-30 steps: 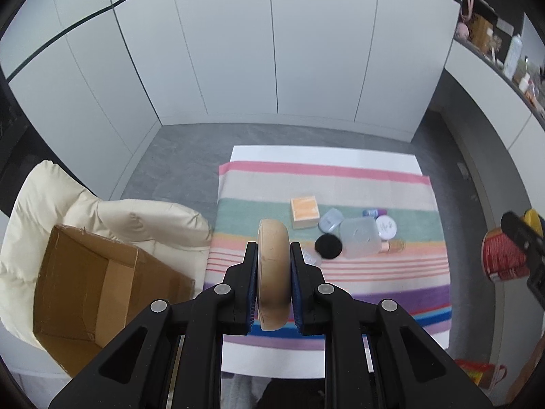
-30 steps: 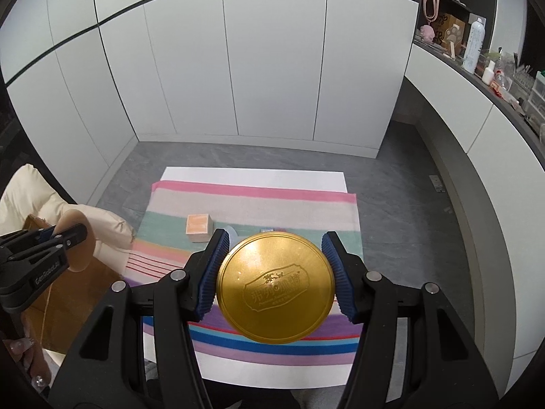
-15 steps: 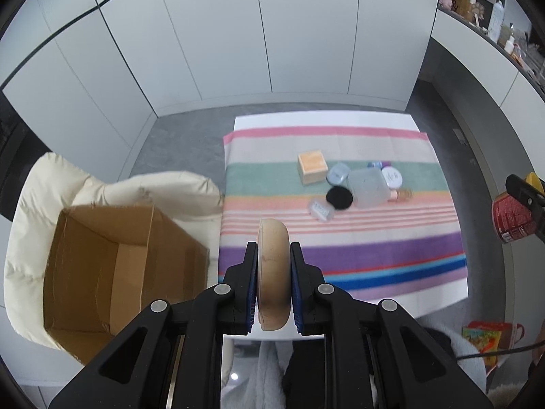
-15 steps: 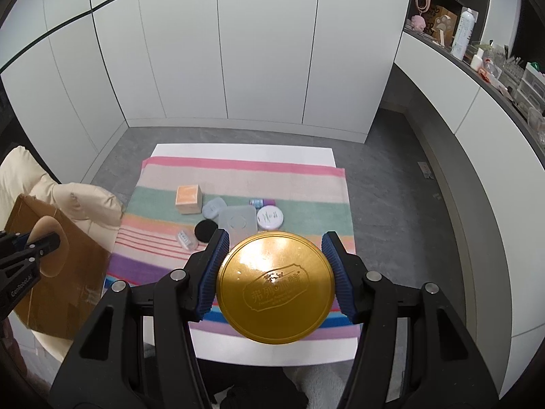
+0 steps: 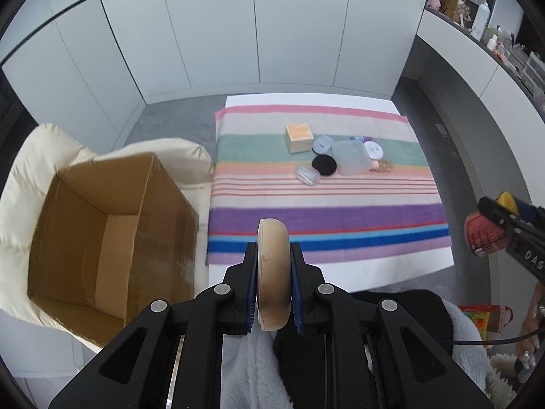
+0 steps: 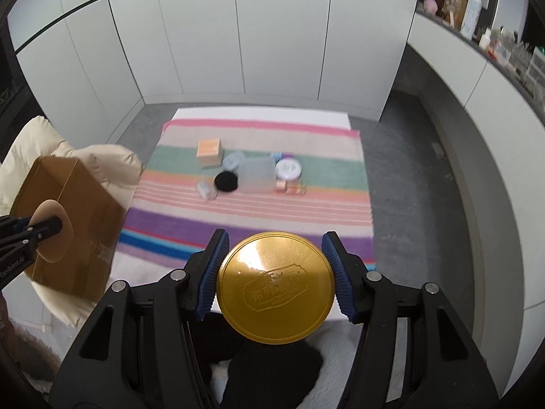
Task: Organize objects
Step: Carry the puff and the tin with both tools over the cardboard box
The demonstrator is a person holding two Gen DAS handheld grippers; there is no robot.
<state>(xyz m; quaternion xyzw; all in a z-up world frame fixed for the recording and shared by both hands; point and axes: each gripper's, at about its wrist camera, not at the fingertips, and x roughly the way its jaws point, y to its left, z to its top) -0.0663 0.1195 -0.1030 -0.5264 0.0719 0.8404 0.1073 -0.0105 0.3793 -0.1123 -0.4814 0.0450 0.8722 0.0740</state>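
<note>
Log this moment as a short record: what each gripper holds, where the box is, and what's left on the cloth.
left gripper: shut on tan puff
right gripper: shut on gold-lidded can
box: open cardboard, on cream cushion, left of the cloth
striped cloth: orange box, black pad, clear tub, small jars clustered mid-cloth

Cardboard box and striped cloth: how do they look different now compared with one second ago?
Both views pulled back from the cloth; the box shows more fully, its open inside visible. Unchanged: left hand-held gripper clamps the tan puff, right the gold-lidded can.
</note>
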